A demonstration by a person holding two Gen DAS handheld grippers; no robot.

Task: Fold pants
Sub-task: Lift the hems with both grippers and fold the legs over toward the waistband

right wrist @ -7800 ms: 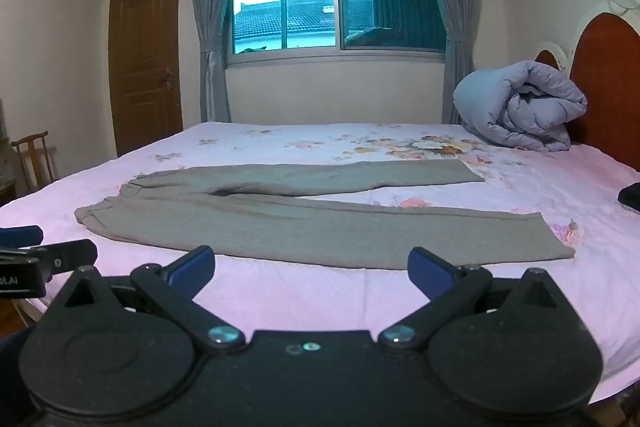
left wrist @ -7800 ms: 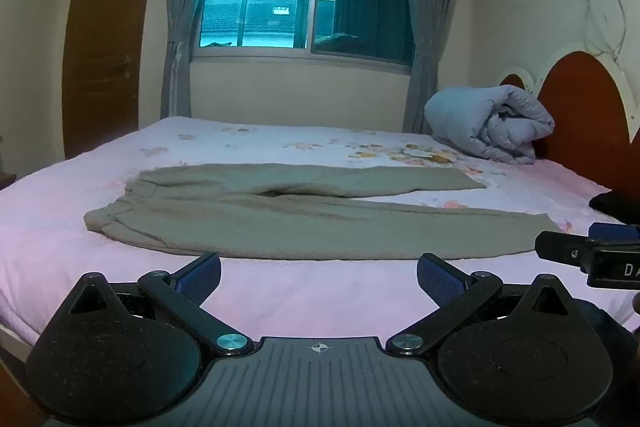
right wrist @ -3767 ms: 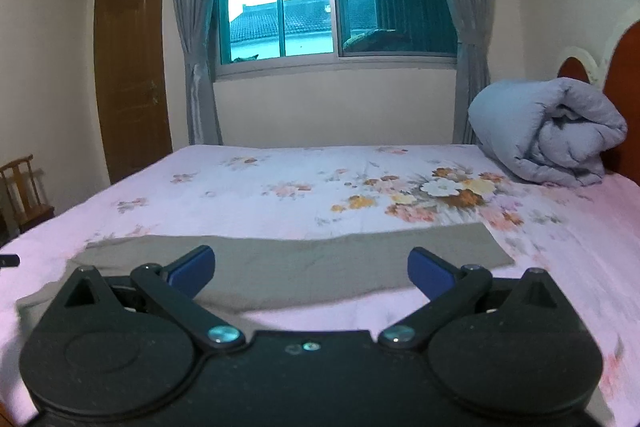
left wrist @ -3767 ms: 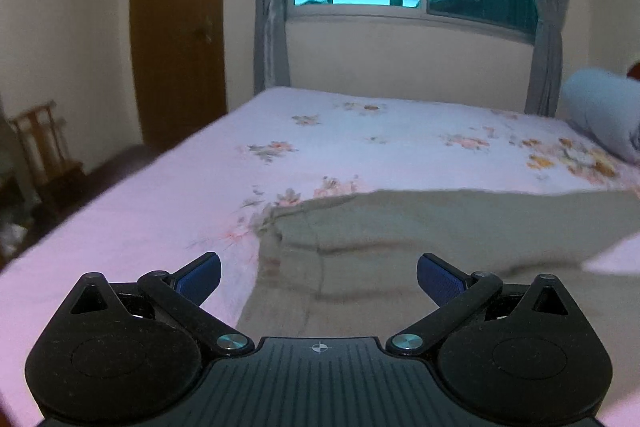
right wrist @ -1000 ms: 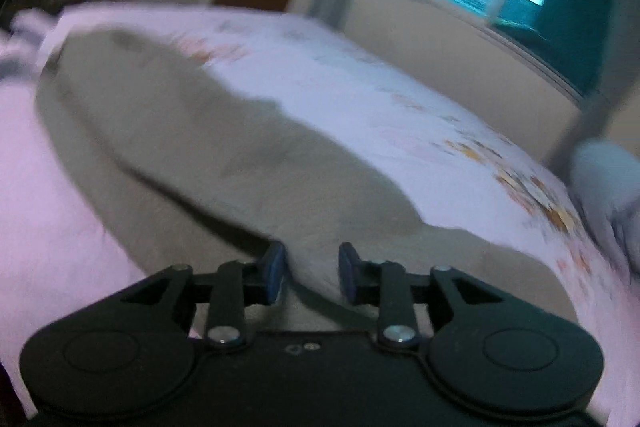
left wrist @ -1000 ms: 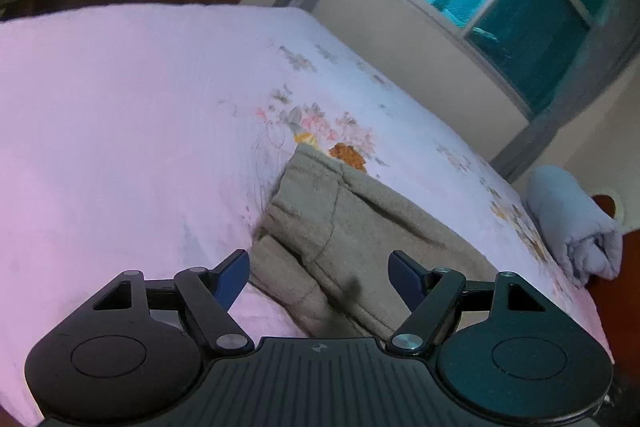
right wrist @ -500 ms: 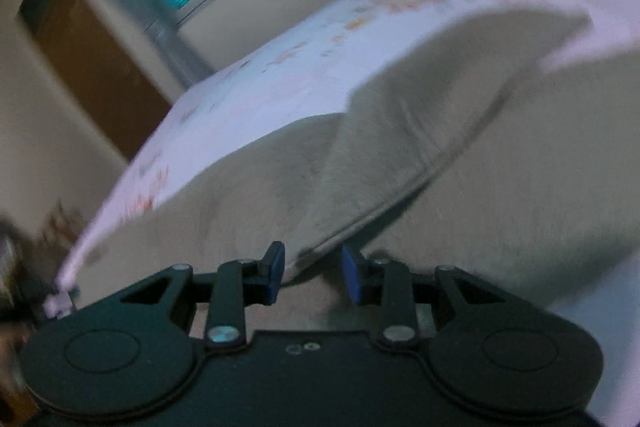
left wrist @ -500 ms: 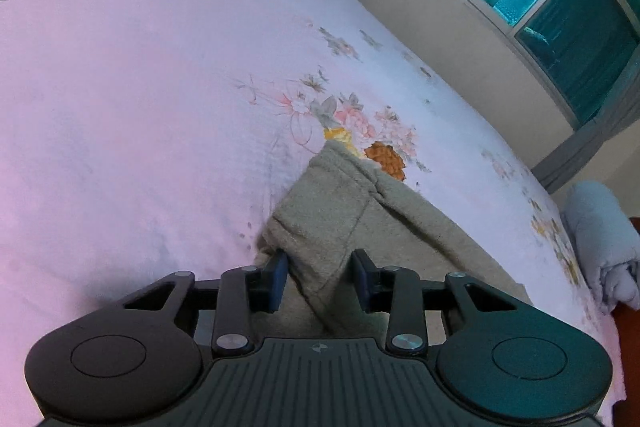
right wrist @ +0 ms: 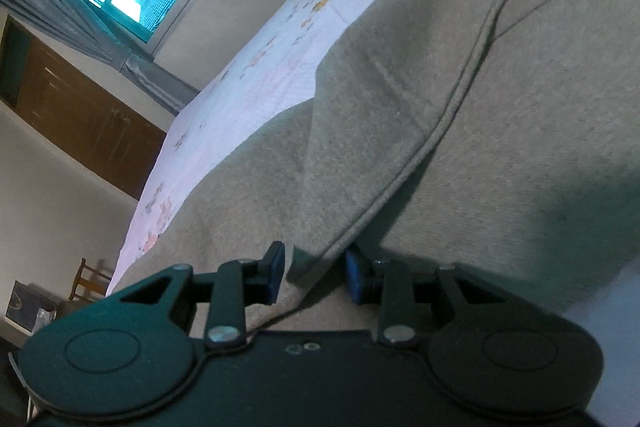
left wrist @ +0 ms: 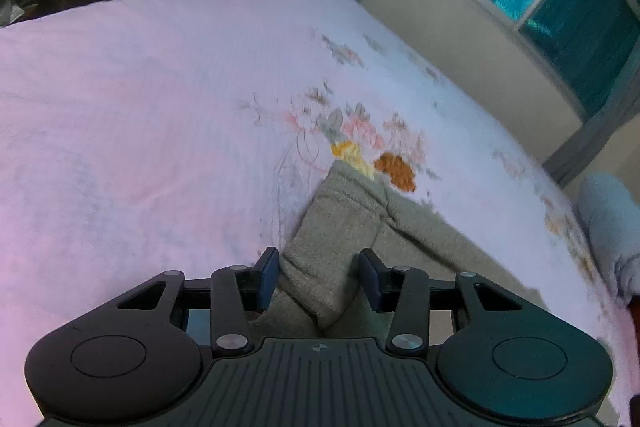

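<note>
When read from the left wrist view first, found the grey-green soft fleece pants (left wrist: 340, 219) lying on the pink flower-printed quilted bedsheet (left wrist: 120, 127), running from lower centre away toward the right edge of the frame. Saw the waistband end puckered up into a thick ridge at lower centre, caught between the blue pads of the black two-finger left gripper (left wrist: 318, 275). Noted those jaws as having just eased wider, yet with cloth filling the gap and touching both pads, so judged it a loose clamp on the waistband. Took the fabric for light, thick and floppy: creased wherever pinched, kept no shape of its own, looked napped enough not to slide out readily. Judged the bulky waistband a fair hold, though liable to slip free on any further slackening.

Turning to the right wrist view, found the picture rolled, with the pants filling centre and right, an upper layer lifted off the layer beneath. Saw the black two-finger right gripper (right wrist: 314, 275) with jaws close together, pinched on the seamed edge of that upper layer at lower centre. Judged that edge thin and easily dropped; reckoned a grip set deeper than the seam safer, and both ends best carried together to spare sagging in the middle.
</note>
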